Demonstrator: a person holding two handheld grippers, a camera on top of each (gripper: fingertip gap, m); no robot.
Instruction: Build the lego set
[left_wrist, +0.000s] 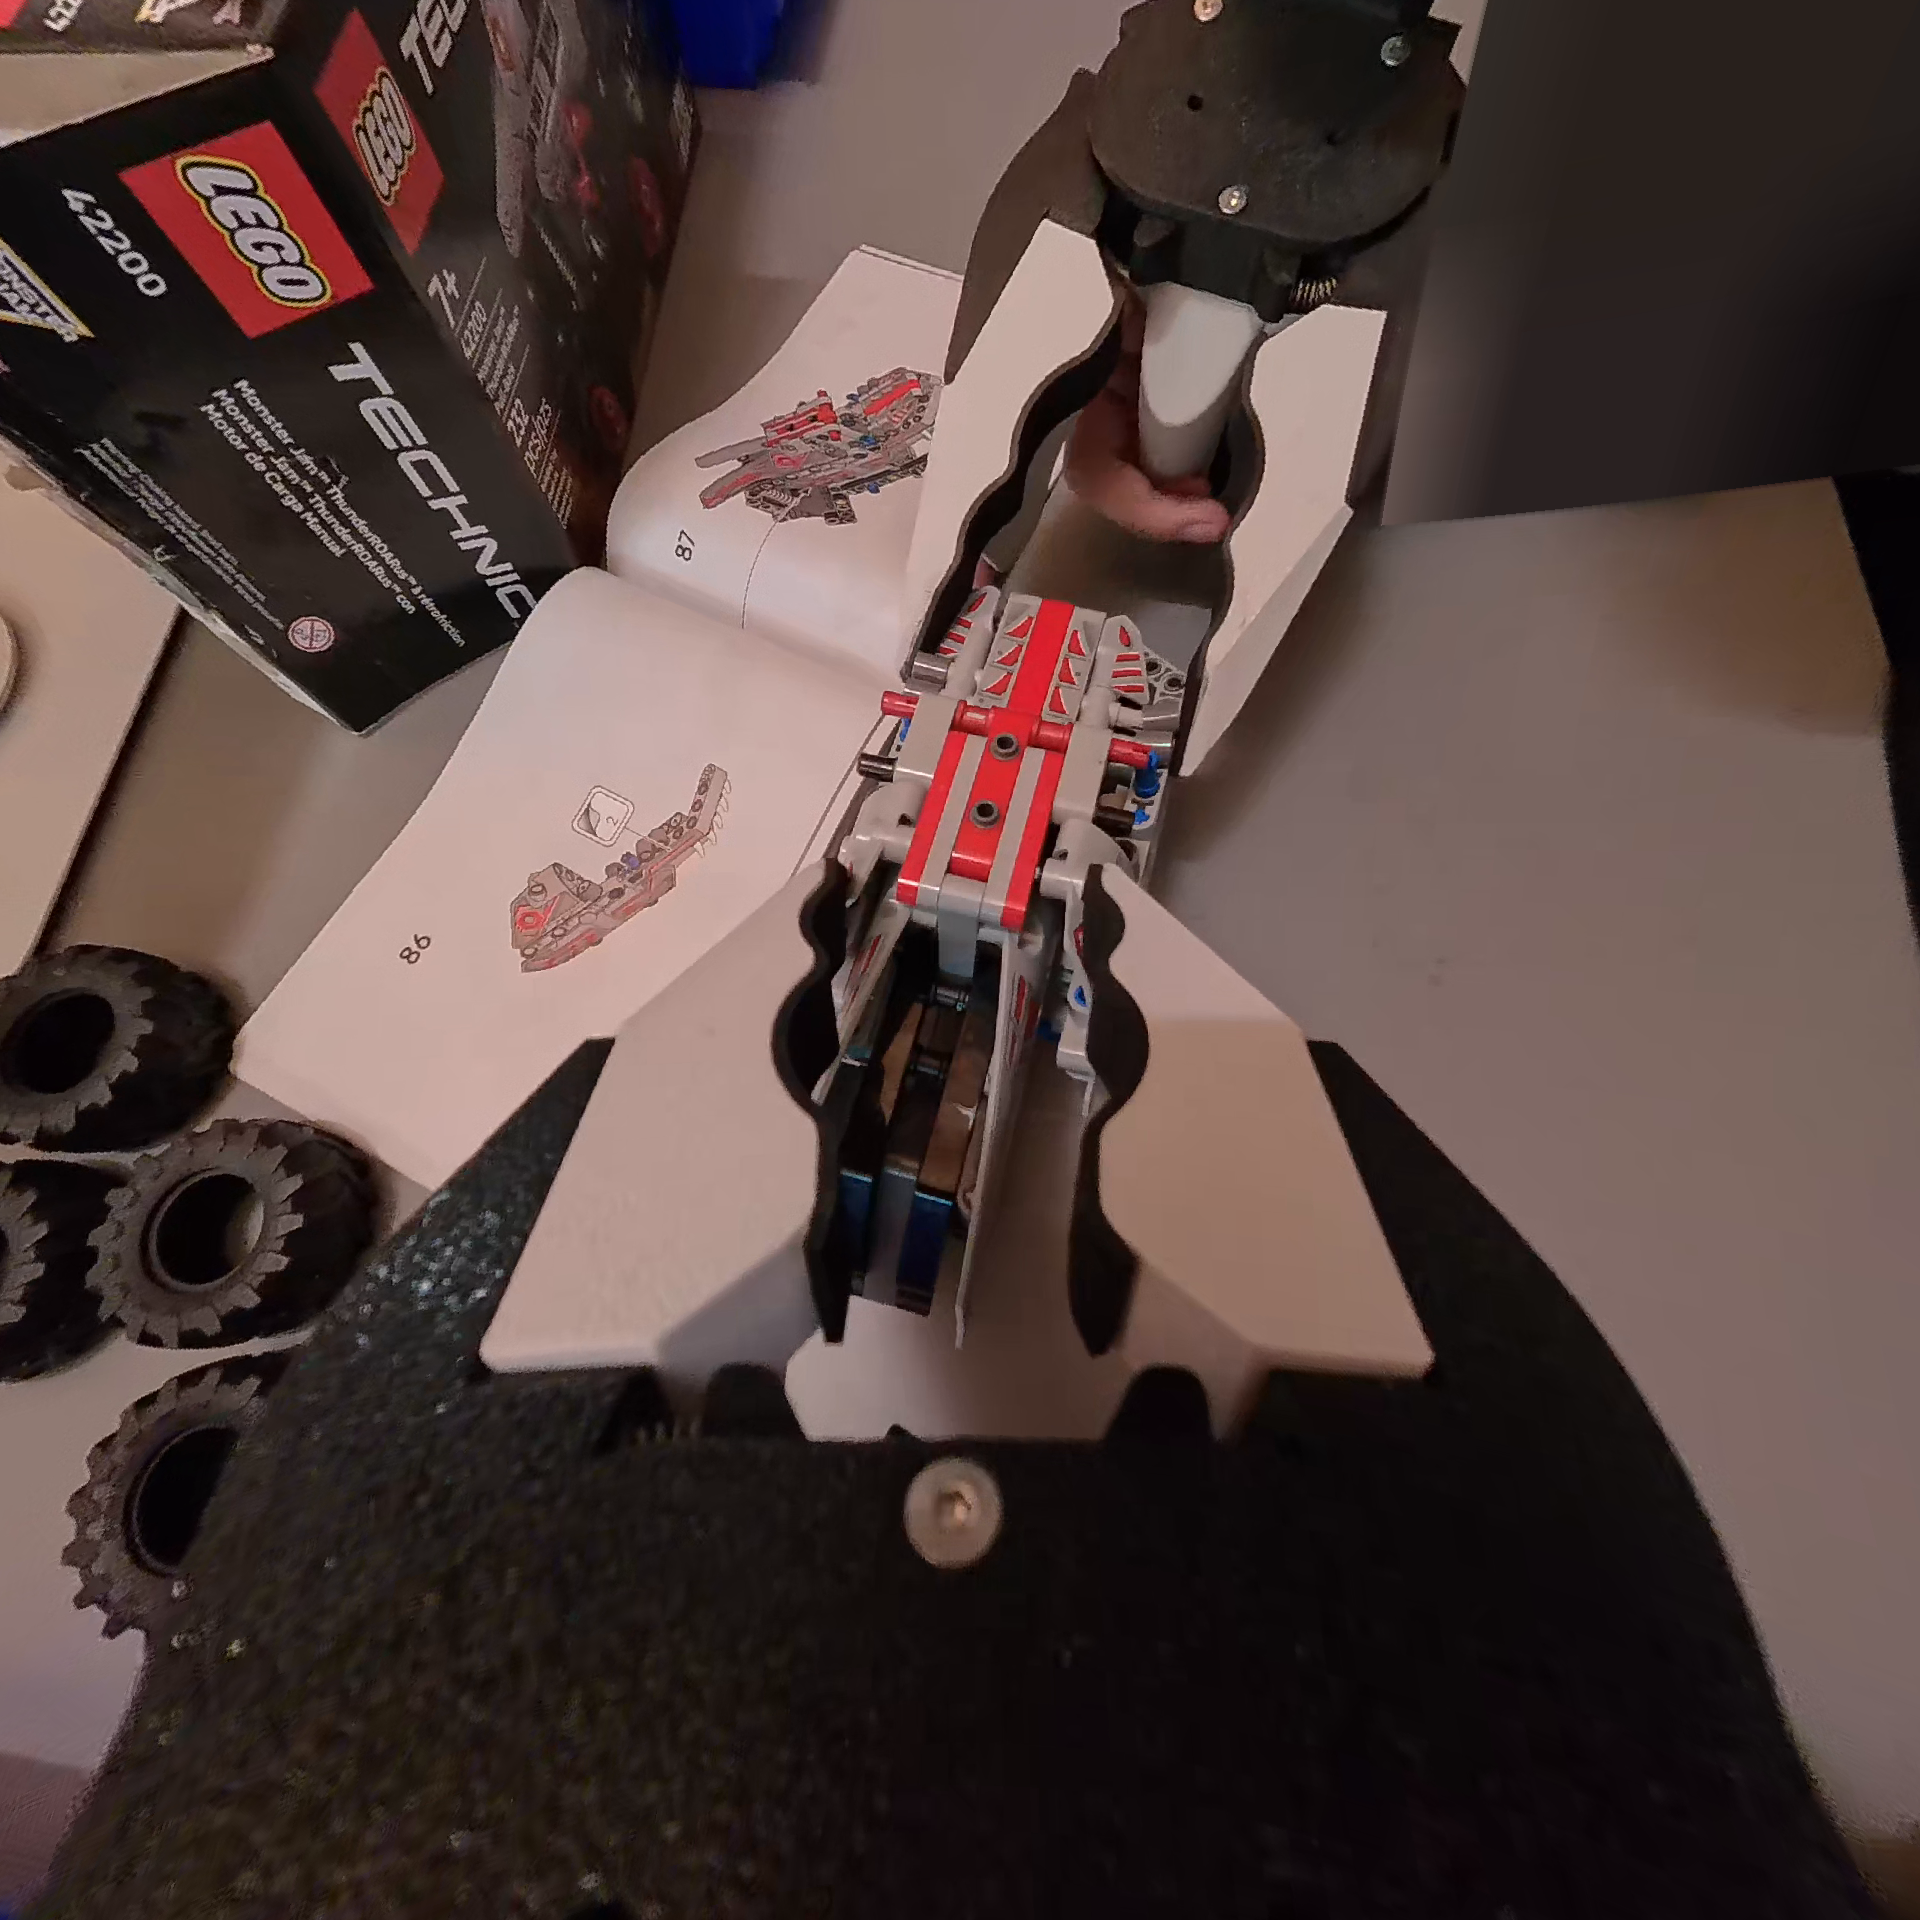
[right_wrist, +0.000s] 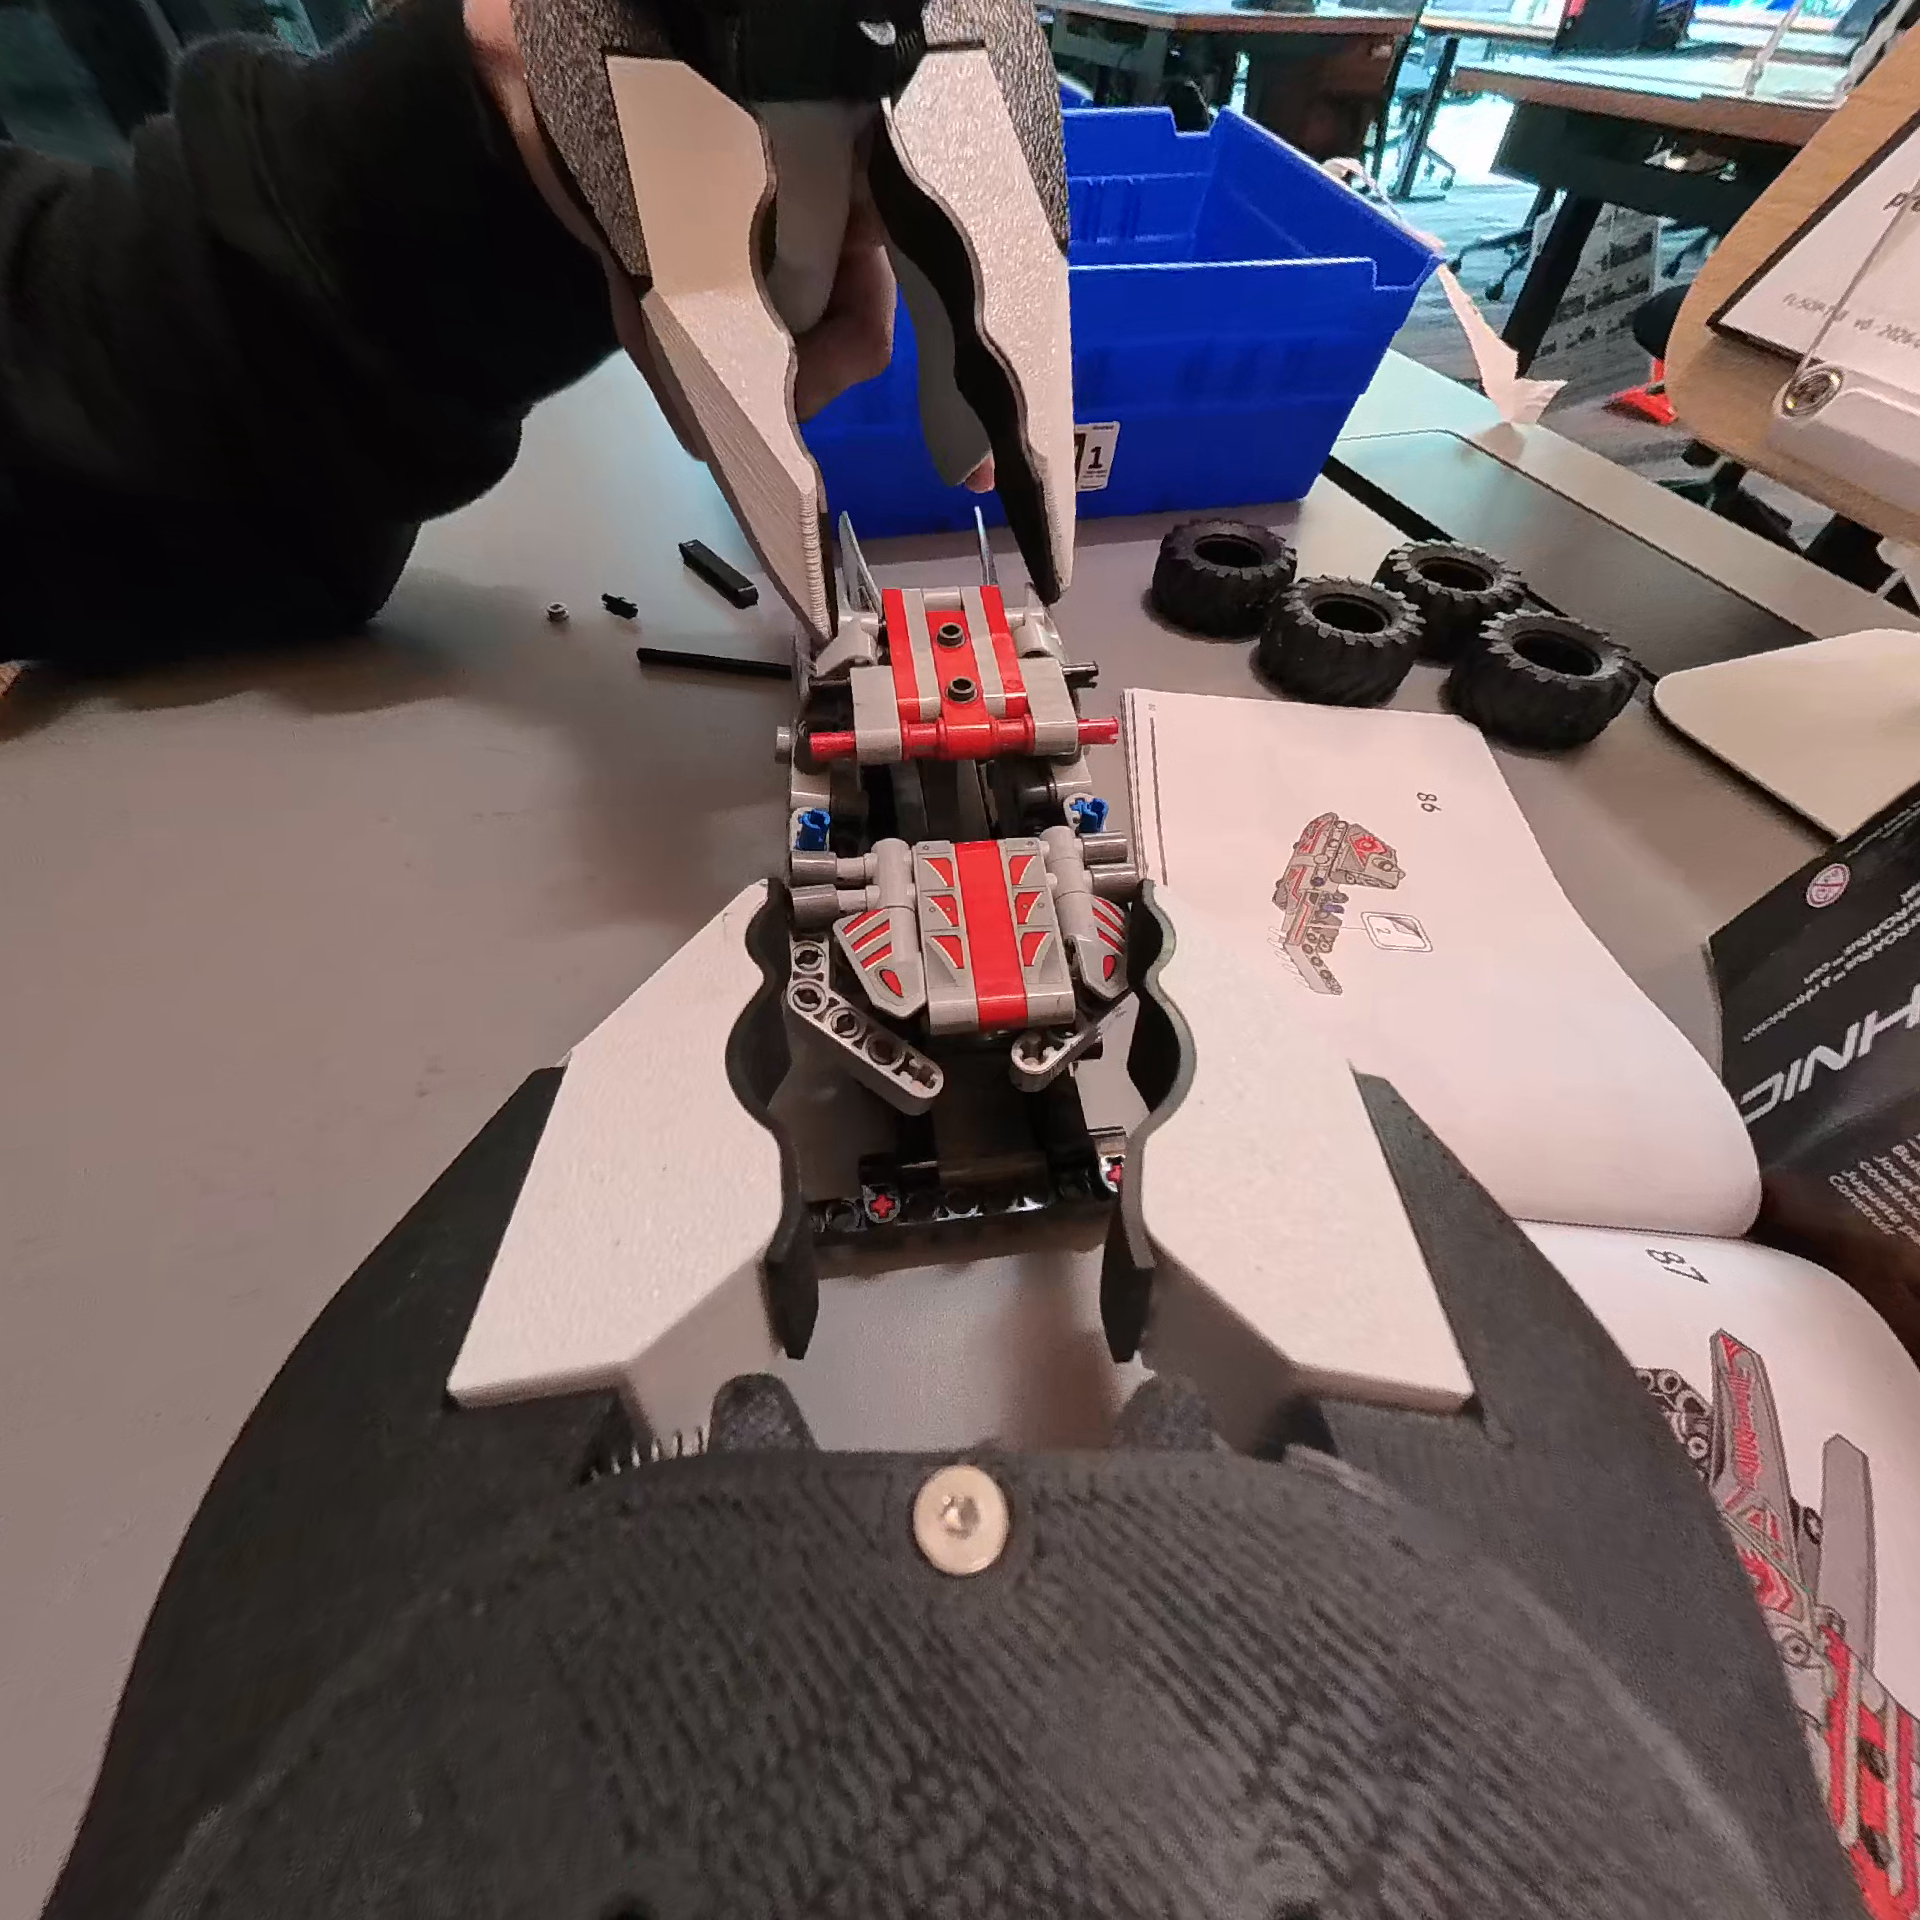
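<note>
The lego model (left_wrist: 987, 790), a grey vehicle body with red stripes, lies lengthwise between both grippers. My left gripper (left_wrist: 971, 894) is shut on its rear end, with the white fingers (left_wrist: 707, 1122) pressed on both sides. My right gripper (right_wrist: 956, 914) is shut on the model's front end (right_wrist: 977, 935). In the left wrist view the right gripper (left_wrist: 1081, 623) comes in from the top. In the right wrist view the left gripper (right_wrist: 935, 613) comes down from above. The model's underside is hidden.
Several black tyres (right_wrist: 1340, 639) lie beside the model, also in the left wrist view (left_wrist: 208, 1226). An open instruction booklet (right_wrist: 1403, 831) lies under and beside the model. There is also the black set box (left_wrist: 312, 364), a blue bin (right_wrist: 1226, 312), loose black pins and an axle (right_wrist: 707, 660), and a dark sleeve (right_wrist: 260, 364). Tip to tip, the grippers are about 6 cm apart. From the left gripper's tips to the axle (right_wrist: 707, 660) is close to 15 cm.
</note>
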